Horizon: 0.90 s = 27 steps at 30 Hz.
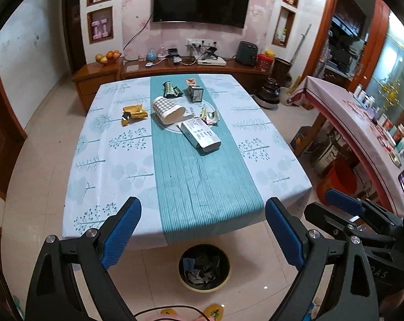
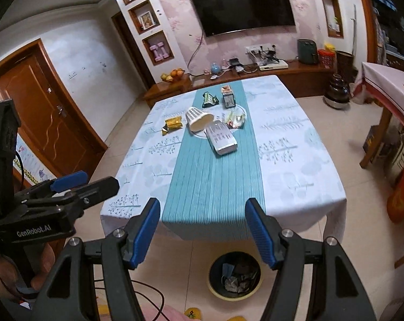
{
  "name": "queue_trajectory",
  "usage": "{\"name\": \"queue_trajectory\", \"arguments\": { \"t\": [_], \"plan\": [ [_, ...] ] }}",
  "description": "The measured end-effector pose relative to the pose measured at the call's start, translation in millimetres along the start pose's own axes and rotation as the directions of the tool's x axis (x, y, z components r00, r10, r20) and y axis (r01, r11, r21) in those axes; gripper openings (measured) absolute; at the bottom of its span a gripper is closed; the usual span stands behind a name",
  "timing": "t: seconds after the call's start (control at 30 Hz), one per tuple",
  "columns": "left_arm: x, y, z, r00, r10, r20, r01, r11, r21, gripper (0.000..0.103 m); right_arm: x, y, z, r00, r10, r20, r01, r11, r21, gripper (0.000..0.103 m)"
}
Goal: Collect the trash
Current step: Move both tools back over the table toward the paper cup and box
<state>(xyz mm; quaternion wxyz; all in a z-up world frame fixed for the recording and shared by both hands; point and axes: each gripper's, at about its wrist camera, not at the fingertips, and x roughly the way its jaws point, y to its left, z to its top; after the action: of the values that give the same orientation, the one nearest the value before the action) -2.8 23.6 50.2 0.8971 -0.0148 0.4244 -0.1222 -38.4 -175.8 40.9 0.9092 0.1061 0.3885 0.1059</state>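
Trash lies at the far half of the table [image 1: 116, 160]: a tipped checked paper cup [image 1: 168, 109] [image 2: 199, 117], a white carton [image 1: 200, 135] [image 2: 222, 139], a gold wrapper [image 1: 133, 113] [image 2: 172, 124], a green wrapper [image 1: 171, 89] [image 2: 209, 99], a small dark box [image 1: 196, 93] [image 2: 228, 99] and a crumpled wrapper [image 1: 210, 115] [image 2: 235, 119]. A black bin [image 1: 204, 267] [image 2: 234, 275] with trash inside stands on the floor at the table's near edge. My left gripper [image 1: 203, 227] and right gripper [image 2: 203, 230] are both open and empty, held above the bin, short of the table.
A TV and a low wooden cabinet [image 1: 175, 67] with clutter run along the far wall. A second covered table [image 1: 362, 112] stands at the right, with an orange bucket [image 1: 338, 182] under it. A wooden door [image 2: 44, 123] is at the left. A cable [image 2: 148, 294] trails below.
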Motion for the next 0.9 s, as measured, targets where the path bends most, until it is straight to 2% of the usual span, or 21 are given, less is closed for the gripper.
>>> {"name": "queue_trajectory", "arguments": {
  "t": [0.13,0.47,0.67,0.8,0.9],
  "plan": [
    [7,10,7,1.0,0.022,-0.004,-0.022,0.999,-0.036,0.093,10,1,12,1.0,0.015,-0.006,-0.015,1.0,-0.01,0.066],
    [52,76,46,0.998,-0.013,-0.067,0.004,0.992,-0.126,0.093,67,17,47,0.998,-0.007,-0.061,0.005,0.999,-0.044,0.066],
    [107,137,103,0.991,-0.034,-0.132,0.016,0.99,-0.141,0.093,125,35,93,0.997,-0.045,-0.065,0.042,0.998,-0.047,0.066],
    [153,174,146,0.979,-0.053,-0.194,0.022,0.988,-0.155,0.093,175,45,131,0.994,-0.057,-0.094,0.054,0.998,-0.028,0.066],
    [195,198,176,0.967,-0.074,-0.245,0.034,0.986,-0.161,0.093,225,54,163,0.988,-0.09,-0.125,0.083,0.995,-0.062,0.066]
  ]
}}
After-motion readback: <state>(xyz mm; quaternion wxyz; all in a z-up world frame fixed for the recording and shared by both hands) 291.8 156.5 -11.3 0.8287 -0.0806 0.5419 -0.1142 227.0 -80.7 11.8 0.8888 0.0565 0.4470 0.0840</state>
